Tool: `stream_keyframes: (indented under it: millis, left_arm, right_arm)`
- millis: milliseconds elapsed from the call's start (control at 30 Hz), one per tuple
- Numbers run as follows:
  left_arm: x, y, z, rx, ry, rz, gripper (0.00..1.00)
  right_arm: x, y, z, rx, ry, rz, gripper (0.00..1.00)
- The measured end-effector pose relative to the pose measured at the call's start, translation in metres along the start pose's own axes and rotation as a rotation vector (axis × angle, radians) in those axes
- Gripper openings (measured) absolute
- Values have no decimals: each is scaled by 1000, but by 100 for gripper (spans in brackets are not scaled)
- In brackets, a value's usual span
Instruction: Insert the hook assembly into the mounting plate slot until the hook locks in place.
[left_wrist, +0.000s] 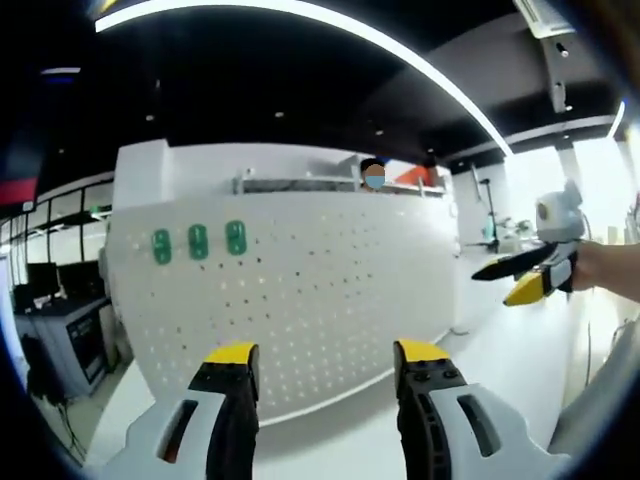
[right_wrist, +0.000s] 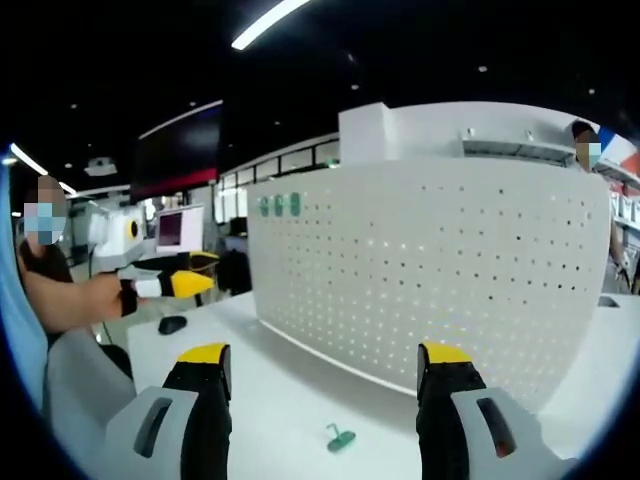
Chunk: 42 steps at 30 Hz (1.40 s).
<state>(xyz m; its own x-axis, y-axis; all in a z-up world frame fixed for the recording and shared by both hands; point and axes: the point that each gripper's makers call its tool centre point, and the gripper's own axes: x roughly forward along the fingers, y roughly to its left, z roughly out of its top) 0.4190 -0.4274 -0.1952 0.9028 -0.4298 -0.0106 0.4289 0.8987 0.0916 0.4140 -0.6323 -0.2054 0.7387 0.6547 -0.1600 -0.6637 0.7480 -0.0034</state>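
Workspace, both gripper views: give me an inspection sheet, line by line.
Surface: white table, mostly bare.
Job's things: white pegboard stands upright on the table; three green hooks are mounted near its upper corner; one loose green hook lies flat on the table before the board.
Clutter: small dark object near the table's far edge.
Grippers: left gripper open, empty; right gripper open, empty.
Cables: nothing seen.
Surroundings: desks with monitors, ceiling light strips.

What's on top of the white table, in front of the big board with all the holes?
A small green hook lies on the white table, between the right claw's open jaws. The white perforated board stands there too, with three green hooks mounted. Whatever lies behind it is hidden.
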Motion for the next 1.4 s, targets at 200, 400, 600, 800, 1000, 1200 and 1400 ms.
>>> stream_keyframes:
  millis: [200, 400, 600, 800, 1000, 1200, 1400]
  left_arm:
    - [-8, -8, -11, -2, 11, -9, 55]
    - [-13, -12, -18, 2, 18, -18, 56]
    - [-14, -9, -16, 23, 4, -20, 56]
    - [-17, -5, -19, 28, 7, -23, 55]
    - [-19, -5, -26, 30, 16, -34, 55]
    - [-20, -5, -28, 22, 18, -42, 54]
    - [-20, -6, -29, 20, 22, -51, 54]
  right_arm:
    - [1, -1, -2, 1, 7, -1, 76]
    - [2, 0, -4, -2, 17, 2, 76]
    - [3, 1, -8, -7, 33, 5, 76]
    - [7, -2, -15, -2, 48, 4, 76]
    - [13, -3, -35, -18, 99, -3, 69]
    - [20, -3, -53, -9, 139, -2, 63]
    - [24, -8, -69, 22, 155, -22, 59]
